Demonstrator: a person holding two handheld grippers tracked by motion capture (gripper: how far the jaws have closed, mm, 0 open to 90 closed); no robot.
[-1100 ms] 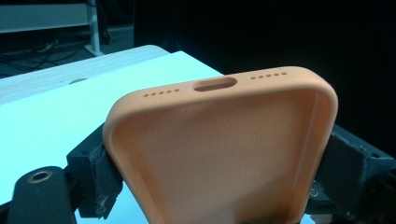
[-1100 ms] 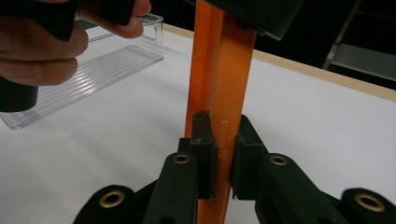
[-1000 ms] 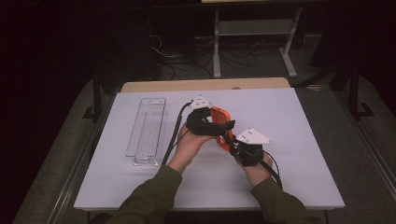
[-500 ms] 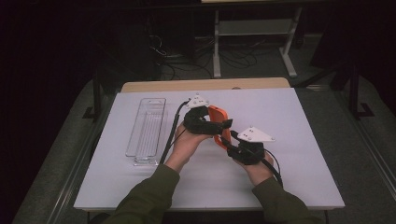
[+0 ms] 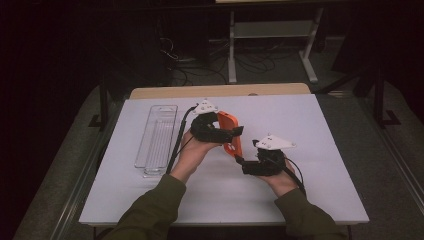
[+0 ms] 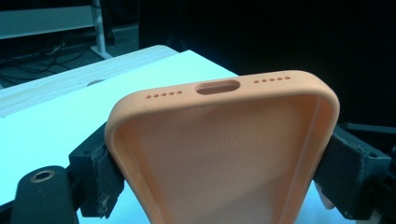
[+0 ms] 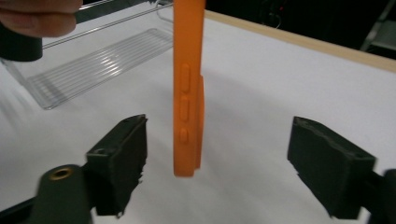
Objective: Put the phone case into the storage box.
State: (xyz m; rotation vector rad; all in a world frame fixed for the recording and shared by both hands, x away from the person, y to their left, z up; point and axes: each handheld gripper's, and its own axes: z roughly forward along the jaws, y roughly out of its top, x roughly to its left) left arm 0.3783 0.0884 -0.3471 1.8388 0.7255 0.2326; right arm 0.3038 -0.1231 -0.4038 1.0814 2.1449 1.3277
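Our left gripper (image 5: 235, 132) clamps its fingers on the orange phone case (image 6: 224, 154) above the bench (image 5: 320, 130). Our right gripper (image 7: 212, 170) has just been opening; the case's end hangs between its fingers, untouched.

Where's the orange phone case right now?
High view, mid-table: the orange phone case is clamped in the left gripper, right of the clear tray, its lower end between the right gripper's just-opened jaws.

- The right gripper (image 7: 212, 163) has just been opened; its fingers (image 7: 119, 161) are now parted from the orange phone case (image 7: 188, 88), which hangs between them untouched.
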